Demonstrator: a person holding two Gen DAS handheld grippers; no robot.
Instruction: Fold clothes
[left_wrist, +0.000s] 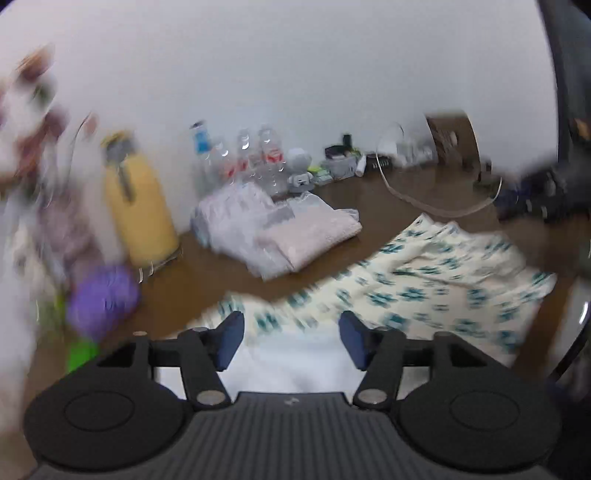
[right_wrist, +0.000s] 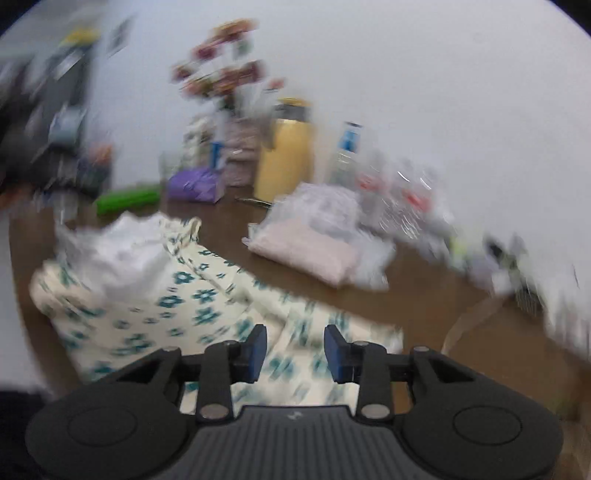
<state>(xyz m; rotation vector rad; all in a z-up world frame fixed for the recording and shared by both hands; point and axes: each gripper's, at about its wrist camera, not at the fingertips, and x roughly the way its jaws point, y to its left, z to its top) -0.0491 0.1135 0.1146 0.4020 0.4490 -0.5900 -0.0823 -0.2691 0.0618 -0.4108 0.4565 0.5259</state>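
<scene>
A cream garment with teal flower print lies crumpled on the brown table. It also shows in the right wrist view, with a white inner layer bunched at its left end. My left gripper is open and empty above the garment's near left edge. My right gripper is open and empty above the garment's right part. Both views are motion-blurred.
A bagged pink folded cloth lies behind the garment, also seen in the right wrist view. A yellow flask, several water bottles, a purple object and a clear strap stand along the white wall.
</scene>
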